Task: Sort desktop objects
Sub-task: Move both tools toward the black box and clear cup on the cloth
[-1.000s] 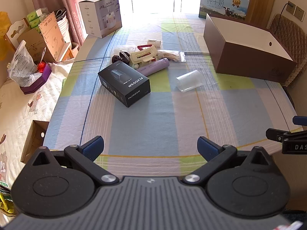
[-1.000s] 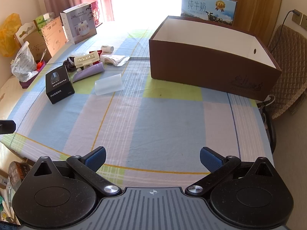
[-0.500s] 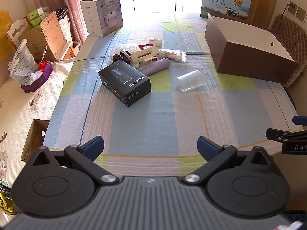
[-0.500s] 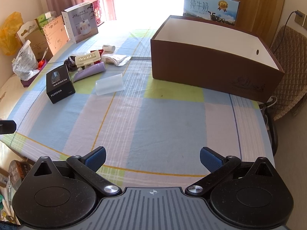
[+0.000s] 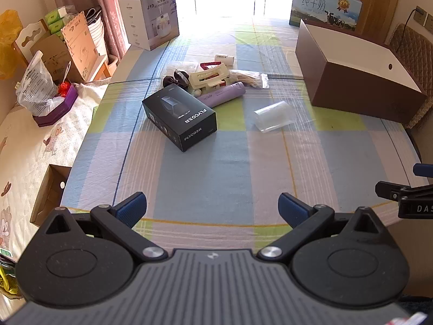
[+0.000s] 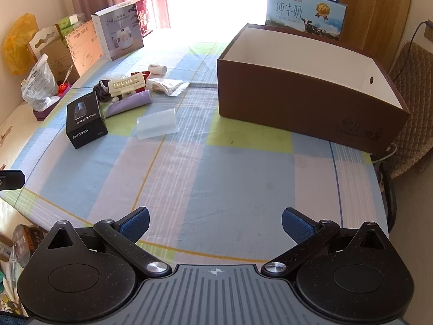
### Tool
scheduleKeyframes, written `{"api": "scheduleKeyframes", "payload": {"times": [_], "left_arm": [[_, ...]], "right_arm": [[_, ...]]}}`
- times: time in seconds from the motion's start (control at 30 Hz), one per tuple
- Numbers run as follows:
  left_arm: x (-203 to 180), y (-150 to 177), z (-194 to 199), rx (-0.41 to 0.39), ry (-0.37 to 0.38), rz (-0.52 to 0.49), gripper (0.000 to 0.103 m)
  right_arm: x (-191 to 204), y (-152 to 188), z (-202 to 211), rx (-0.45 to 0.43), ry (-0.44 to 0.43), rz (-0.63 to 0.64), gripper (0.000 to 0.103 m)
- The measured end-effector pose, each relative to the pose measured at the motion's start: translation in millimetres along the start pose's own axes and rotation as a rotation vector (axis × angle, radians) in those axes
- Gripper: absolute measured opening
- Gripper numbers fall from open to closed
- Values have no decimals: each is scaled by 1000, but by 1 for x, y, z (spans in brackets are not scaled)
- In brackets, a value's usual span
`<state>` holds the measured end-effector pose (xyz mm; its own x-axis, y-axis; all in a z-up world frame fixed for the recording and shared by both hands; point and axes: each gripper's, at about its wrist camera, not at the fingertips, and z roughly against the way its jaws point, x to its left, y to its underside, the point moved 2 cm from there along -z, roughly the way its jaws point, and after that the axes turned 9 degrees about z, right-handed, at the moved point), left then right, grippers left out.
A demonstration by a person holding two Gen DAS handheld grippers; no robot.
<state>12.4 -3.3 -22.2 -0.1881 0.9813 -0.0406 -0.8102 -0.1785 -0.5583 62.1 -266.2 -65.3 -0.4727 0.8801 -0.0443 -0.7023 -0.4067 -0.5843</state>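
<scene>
A black FLYCO box (image 5: 180, 117) (image 6: 85, 120) lies on the checked tablecloth. Behind it sit a purple tube (image 5: 222, 96) (image 6: 128, 103), a cream plastic holder (image 5: 208, 77) (image 6: 127, 84), a clear packet (image 5: 249, 77) (image 6: 166, 85) and a small white bottle (image 5: 224, 59) (image 6: 157, 68). A clear plastic piece (image 5: 274, 115) (image 6: 157, 123) lies nearer the open brown box (image 5: 360, 81) (image 6: 311, 92). My left gripper (image 5: 212, 210) is open and empty at the table's near edge. My right gripper (image 6: 215, 223) is open and empty, also at the near edge.
A white J10 carton (image 5: 150, 17) (image 6: 119, 33) stands at the far left of the table. A blue milk carton box (image 5: 324, 8) (image 6: 305, 13) stands behind the brown box. Bags and cardboard (image 5: 46, 62) sit left of the table. A quilted chair (image 6: 414, 103) is at the right.
Both views have shifted slightly; the grippers have crept a little forward and up. No object has moved, and both grippers stay open.
</scene>
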Motion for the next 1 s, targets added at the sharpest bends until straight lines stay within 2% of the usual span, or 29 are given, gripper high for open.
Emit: {"api": "scheduleKeyframes", "payload": {"times": [0.47,1.0], "left_arm": [[-8,-12,-11,1,-28,37,102],[-22,-31,-35,11,-107,123,102]], "right_arm": [[-13,-20,-13,-22,-33,47,101],[-32,-51,-50,-41,-150,136,101]]}}
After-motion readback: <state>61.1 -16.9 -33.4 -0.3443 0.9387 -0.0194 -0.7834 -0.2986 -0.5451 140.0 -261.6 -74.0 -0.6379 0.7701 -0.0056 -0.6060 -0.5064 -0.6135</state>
